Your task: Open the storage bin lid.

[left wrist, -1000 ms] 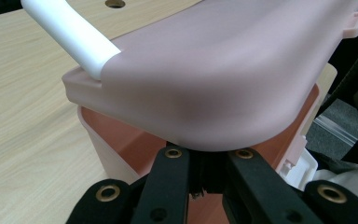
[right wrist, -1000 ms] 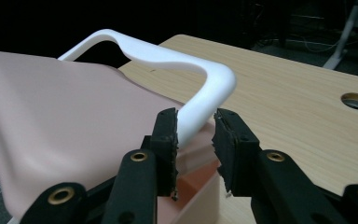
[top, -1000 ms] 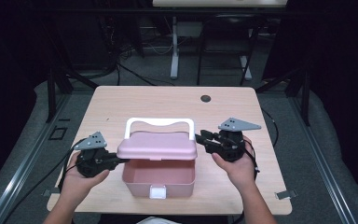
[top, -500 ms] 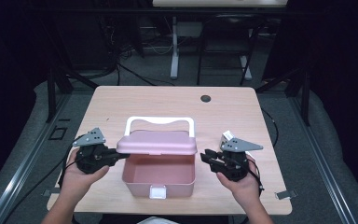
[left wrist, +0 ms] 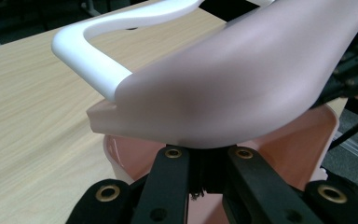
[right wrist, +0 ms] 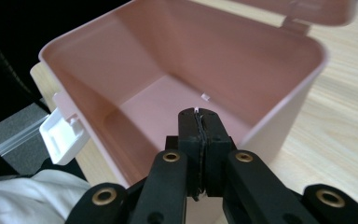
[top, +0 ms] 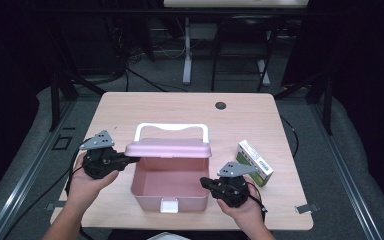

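Dark floor, cables and metal stands surround a pale wooden table (top: 130, 107) in the high view. Near its front edge sits a pink plastic box (top: 170, 186) with its pink hinged lid (top: 169, 148) raised and a white loop handle (top: 171, 128) behind it. The left gripper (top: 130, 160) pinches the lid's left end and holds it up. The right gripper (top: 206, 182), jaws just closed with nothing between them, sits at the box's right wall. A small green and white carton (top: 254, 161) lies just beyond that gripper, toward the table's right edge, long axis running diagonally; the right hand is much the nearer one to it

From the left gripper view, the lid (left wrist: 242, 79) looms over the jaws, which are shut on its edge, the handle (left wrist: 98, 46) curving away left and the open box (left wrist: 303, 149) below

From the right gripper view, the jaws are pressed together, empty, pointing into the empty box (right wrist: 168, 74), with its white front latch (right wrist: 63, 133) hanging loose at left; the carton probably goes in here next
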A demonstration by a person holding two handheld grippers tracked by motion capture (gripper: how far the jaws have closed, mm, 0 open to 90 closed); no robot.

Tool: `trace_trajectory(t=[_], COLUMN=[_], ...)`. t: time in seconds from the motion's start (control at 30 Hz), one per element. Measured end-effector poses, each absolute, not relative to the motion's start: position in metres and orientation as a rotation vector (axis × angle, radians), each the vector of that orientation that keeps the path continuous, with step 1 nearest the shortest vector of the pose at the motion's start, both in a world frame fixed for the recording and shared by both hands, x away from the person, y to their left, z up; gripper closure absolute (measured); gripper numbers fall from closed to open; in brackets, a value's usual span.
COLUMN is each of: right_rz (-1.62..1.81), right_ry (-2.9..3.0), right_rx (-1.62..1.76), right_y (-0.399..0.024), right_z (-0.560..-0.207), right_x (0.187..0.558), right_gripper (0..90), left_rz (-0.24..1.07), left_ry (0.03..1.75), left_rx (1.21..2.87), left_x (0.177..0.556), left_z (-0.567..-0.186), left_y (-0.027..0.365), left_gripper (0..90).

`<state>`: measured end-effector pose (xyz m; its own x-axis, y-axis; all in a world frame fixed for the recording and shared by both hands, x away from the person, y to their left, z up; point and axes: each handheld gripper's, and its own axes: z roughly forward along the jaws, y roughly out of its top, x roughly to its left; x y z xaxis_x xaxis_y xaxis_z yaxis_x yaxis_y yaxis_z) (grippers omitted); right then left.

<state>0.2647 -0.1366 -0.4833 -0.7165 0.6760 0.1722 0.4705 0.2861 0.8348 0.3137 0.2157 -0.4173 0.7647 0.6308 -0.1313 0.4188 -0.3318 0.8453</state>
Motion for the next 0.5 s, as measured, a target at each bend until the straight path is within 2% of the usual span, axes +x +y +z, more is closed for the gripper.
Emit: trace_trajectory(t=[0.5], right_rz=[1.374], right_ry=[2.397], right_rx=[1.022], right_y=[-0.121], right_z=[-0.493], right_x=[0.259], right_gripper=[88.2], left_rz=[0.273], left_ry=[0.811], left_rx=[1.950], left_x=[0.332], left_z=[-0.413], left_y=[0.215], left_gripper=[89.3])
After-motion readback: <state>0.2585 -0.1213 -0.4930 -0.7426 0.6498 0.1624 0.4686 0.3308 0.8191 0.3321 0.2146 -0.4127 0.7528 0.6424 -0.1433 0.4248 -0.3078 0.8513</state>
